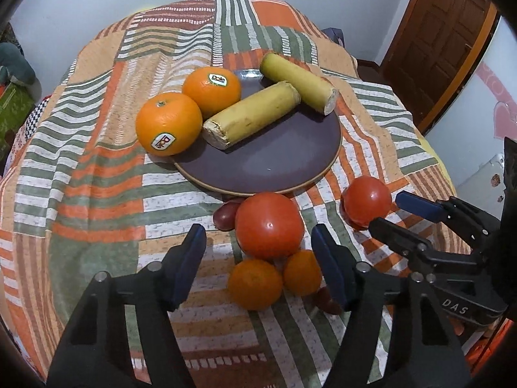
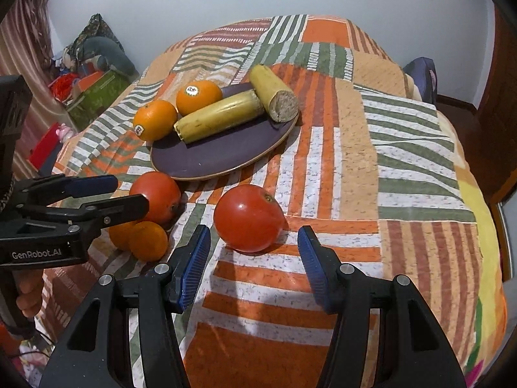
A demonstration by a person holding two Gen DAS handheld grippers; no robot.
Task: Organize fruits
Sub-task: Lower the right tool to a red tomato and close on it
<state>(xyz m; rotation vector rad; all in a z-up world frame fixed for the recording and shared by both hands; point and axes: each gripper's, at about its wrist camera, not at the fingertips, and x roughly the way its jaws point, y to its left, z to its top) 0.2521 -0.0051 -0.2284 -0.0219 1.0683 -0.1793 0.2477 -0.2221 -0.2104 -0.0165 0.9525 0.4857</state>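
A dark purple plate point(image 1: 284, 158) point(image 2: 206, 158) holds two yellow cane pieces point(image 1: 252, 114) point(image 2: 219, 116). Two large stickered oranges point(image 1: 168, 124) point(image 2: 155, 119) sit at its left rim. My left gripper point(image 1: 258, 258) point(image 2: 126, 190) is open, just short of a red tomato point(image 1: 269, 224) point(image 2: 158, 195) and two small oranges point(image 1: 255, 284) point(image 2: 147, 241). My right gripper point(image 2: 253, 252) point(image 1: 391, 210) is open, its jaws either side of a second red tomato point(image 2: 248, 218) point(image 1: 366, 200), just in front of it. Small dark red fruits point(image 1: 224, 215) lie by the first tomato.
The fruit lies on a striped patchwork cloth point(image 1: 97, 177) point(image 2: 371, 161) over a rounded table. A wooden door point(image 1: 446, 42) stands at the right. Boxes and clutter point(image 2: 93, 87) sit on the floor to the left.
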